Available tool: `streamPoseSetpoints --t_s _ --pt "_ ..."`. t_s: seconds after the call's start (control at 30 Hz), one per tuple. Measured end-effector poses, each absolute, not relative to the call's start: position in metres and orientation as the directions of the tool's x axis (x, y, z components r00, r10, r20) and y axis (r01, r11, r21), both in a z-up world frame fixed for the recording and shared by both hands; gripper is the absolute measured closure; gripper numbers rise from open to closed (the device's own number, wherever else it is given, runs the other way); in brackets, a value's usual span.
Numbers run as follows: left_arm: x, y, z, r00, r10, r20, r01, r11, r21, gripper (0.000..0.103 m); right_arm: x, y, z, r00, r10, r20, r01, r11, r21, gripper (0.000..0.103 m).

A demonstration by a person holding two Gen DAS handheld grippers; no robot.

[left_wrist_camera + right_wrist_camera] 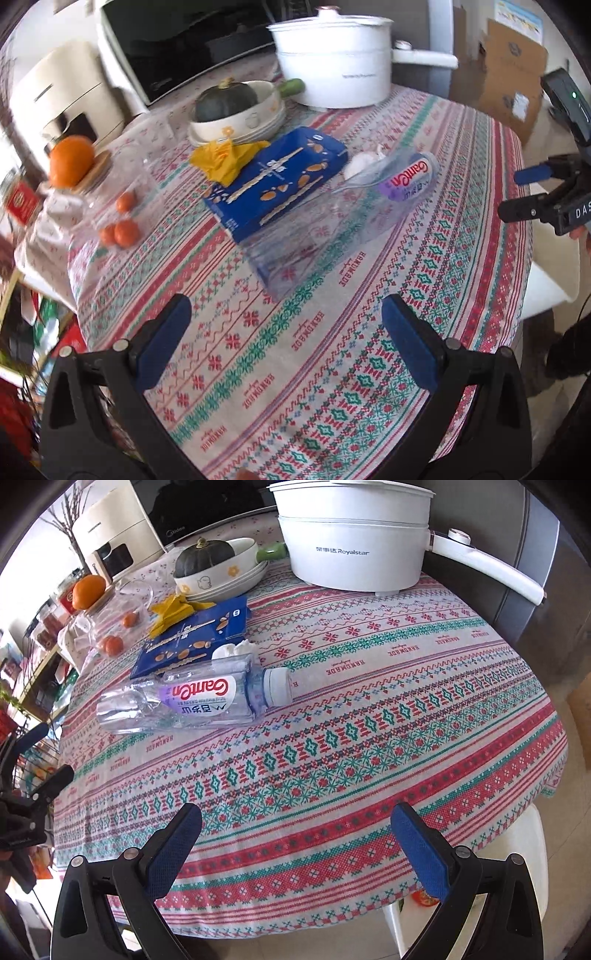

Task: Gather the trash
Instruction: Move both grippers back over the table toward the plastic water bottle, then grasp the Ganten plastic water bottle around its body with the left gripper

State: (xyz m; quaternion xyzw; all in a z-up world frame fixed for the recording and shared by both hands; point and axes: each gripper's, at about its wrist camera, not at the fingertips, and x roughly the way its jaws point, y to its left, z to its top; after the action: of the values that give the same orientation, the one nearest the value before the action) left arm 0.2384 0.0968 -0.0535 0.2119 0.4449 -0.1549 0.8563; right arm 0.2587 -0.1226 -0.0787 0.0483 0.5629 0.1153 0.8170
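Right wrist: bottle (192,701) lying flat, prob. empty; both grippers agape.

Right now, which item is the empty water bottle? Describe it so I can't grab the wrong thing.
Start at the big white electric pot at the far edge of the patterned tablecloth. Nearer, towards the left, lies a flat blue box; the bottle lies on its side against the box's near edge. It alone is clear plastic, with a white cap and a purple-and-red label.

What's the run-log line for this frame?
stage: approach | left gripper: open, empty | right gripper: open, empty | trash on table: bottle lying flat, blue box, yellow wrapper, tissue
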Motion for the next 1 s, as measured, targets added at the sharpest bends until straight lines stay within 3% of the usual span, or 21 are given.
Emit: streamPoseSetpoints --t_s 0.23,0.47,0.63,0.8,1.0 --pt "0.291 0.038 -0.061 0.445 -0.184 -0.876 0.655 0.735 0.178 0.001 0.261 -0.148 -0.072 0.367 0.216 -0.905 -0.129 0.975 0.180 0.000" --pt "0.313 0.017 -0.111 0.336 -0.098 -0.937 0.708 0.683 0.183 0.002 0.259 -0.177 -0.076 0.380 0.166 -0.910 -0.091 0.986 0.142 0.000" --pt "0.310 0.025 -0.118 0.295 -0.114 -0.949 0.689 0.713 0.128 0.002 0.258 -0.176 -0.083 0.363 0.154 -0.919 -0.110 0.986 0.122 0.000" --pt "0.296 0.039 -0.113 0.259 -0.145 -0.955 0.638 0.768 0.056 0.019 0.256 -0.173 -0.084 0.356 0.159 -0.921 -0.110 0.986 0.127 0.000" --pt "0.259 0.068 -0.104 0.233 -0.288 -0.929 0.486 0.862 -0.145 0.036 0.253 -0.177 -0.081 0.356 0.184 -0.916 -0.056 0.983 0.175 0.000"
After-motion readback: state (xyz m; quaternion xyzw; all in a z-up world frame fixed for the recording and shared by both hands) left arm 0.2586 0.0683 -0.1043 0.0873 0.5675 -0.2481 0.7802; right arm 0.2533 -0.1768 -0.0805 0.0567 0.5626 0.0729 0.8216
